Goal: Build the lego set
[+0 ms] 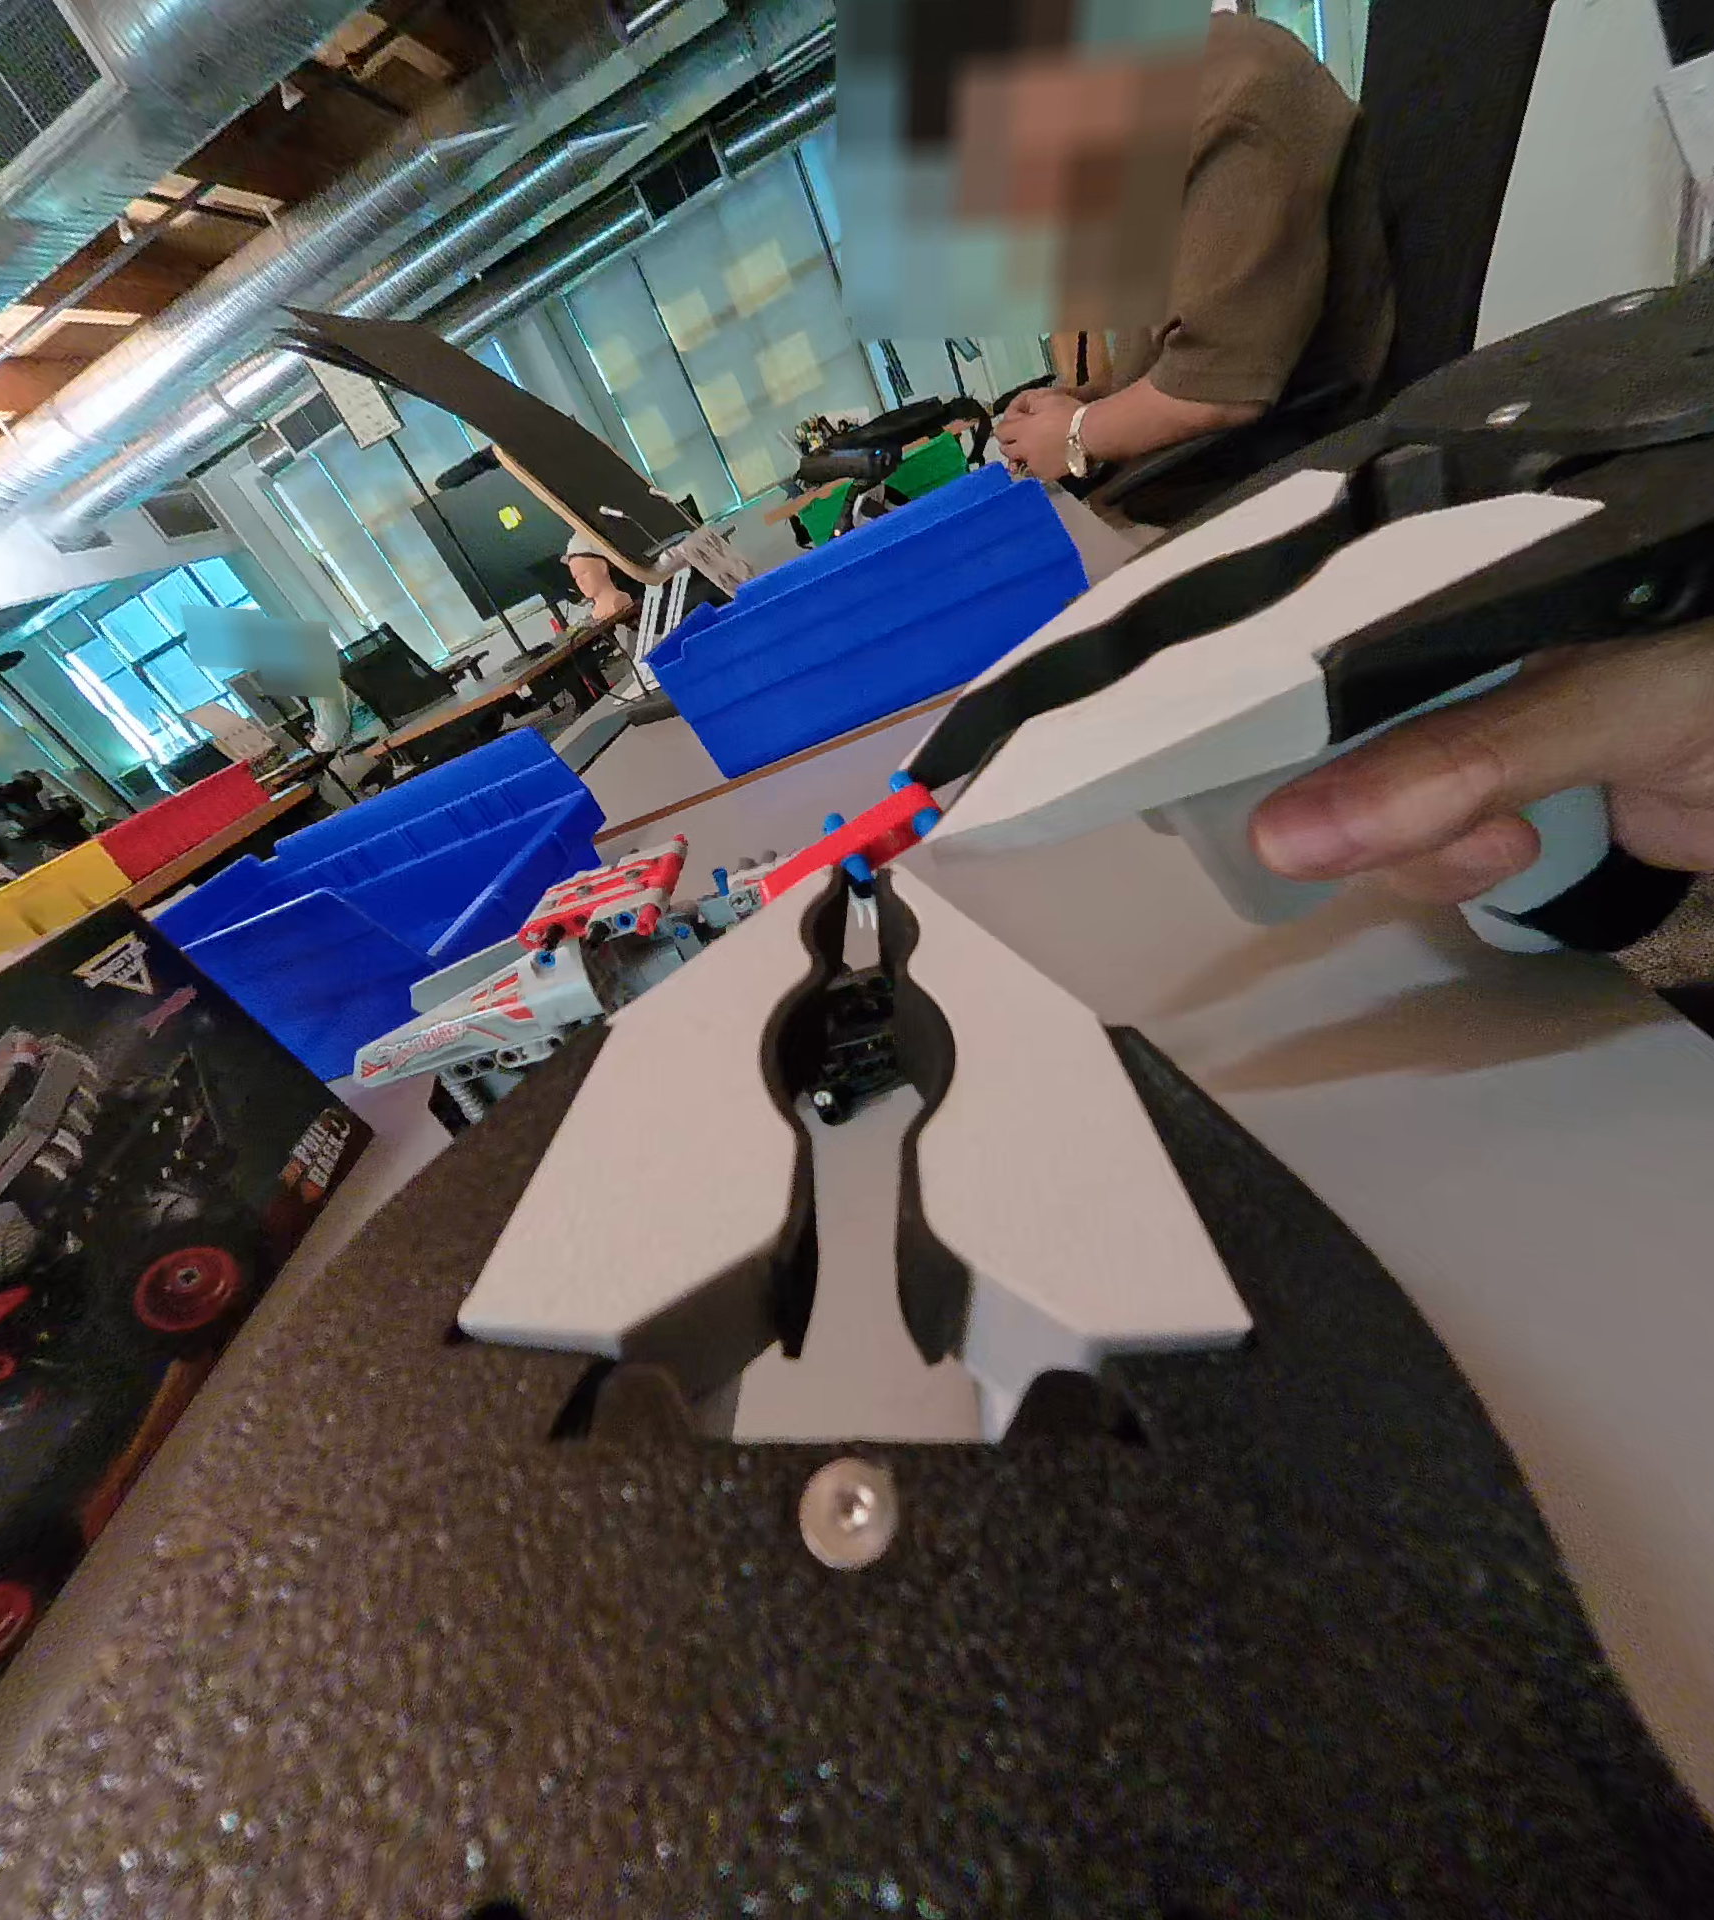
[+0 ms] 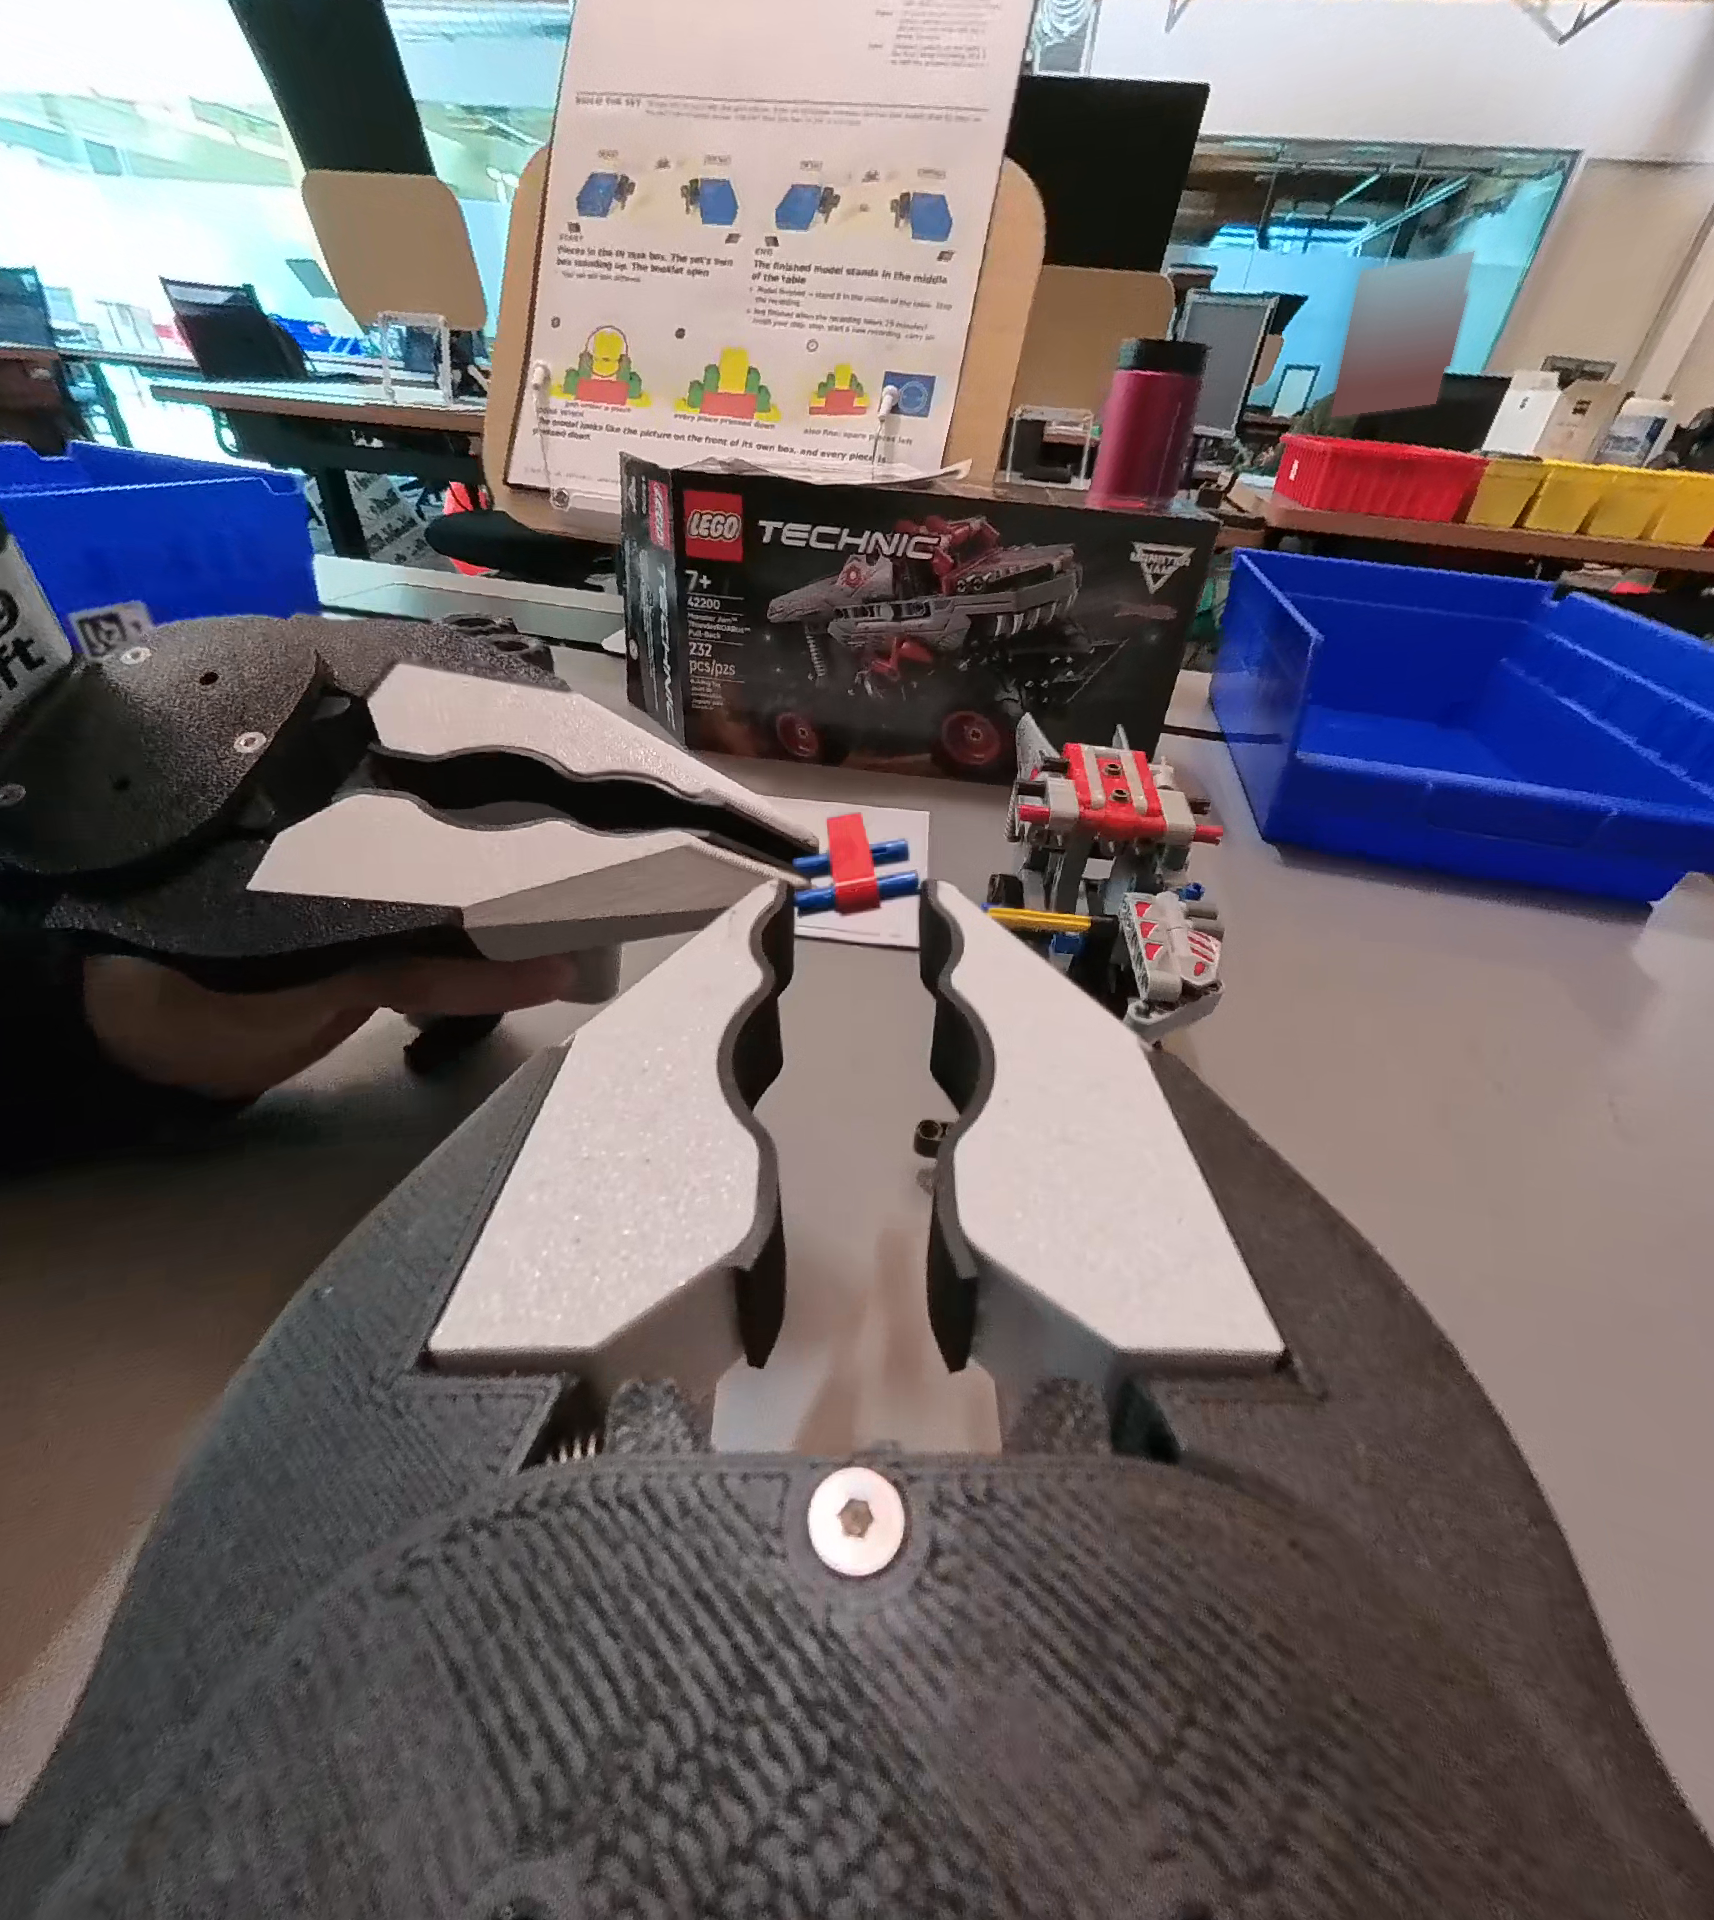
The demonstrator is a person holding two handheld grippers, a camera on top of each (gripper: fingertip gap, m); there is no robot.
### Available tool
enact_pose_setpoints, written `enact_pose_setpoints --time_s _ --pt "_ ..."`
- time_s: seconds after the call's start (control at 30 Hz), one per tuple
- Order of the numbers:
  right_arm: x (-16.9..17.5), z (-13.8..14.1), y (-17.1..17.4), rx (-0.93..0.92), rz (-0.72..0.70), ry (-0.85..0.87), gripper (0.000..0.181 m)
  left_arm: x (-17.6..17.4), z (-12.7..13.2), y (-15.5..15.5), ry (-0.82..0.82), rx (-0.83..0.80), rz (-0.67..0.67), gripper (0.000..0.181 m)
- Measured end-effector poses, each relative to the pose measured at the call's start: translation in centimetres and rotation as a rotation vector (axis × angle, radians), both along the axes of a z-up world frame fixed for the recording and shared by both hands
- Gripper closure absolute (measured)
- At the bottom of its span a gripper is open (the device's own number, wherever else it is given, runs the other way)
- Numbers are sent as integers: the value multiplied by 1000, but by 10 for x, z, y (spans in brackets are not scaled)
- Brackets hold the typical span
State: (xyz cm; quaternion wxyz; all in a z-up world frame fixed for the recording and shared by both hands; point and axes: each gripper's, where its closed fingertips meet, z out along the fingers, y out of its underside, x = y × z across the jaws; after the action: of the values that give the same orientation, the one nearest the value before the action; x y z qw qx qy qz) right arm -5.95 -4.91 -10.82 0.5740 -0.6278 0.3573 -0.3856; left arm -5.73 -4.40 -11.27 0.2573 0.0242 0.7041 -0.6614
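A half-built grey-and-red truck model [image 2: 1107, 852] stands on the grey bench [image 2: 1455, 1195] before its upright set box [image 2: 910, 613], beside an apparently empty blue bin [image 2: 1497, 727]. The left gripper [image 2: 799, 854] is clenched on a small red beam with blue pins [image 2: 855, 862], held above the bench just left of the model. The right gripper [image 2: 855, 914], jaws parted and empty, sits just short of the beam. Red and yellow bins [image 2: 1559, 504] line a far table.
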Motion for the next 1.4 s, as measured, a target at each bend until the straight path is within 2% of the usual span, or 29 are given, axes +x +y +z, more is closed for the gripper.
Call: enact_pose_setpoints --time_s 0.53,0.9,1.4 --pt "-1 21 7 -76 -45 -113 159 -1 13 6 -6 -88 -13 174" --pt "-10 25 11 -314 -92 -227 160 -8 24 6 -7 -126 -34 175" --pt "-11 31 11 -209 -102 -265 159 -9 29 9 91 -192 -78 180"
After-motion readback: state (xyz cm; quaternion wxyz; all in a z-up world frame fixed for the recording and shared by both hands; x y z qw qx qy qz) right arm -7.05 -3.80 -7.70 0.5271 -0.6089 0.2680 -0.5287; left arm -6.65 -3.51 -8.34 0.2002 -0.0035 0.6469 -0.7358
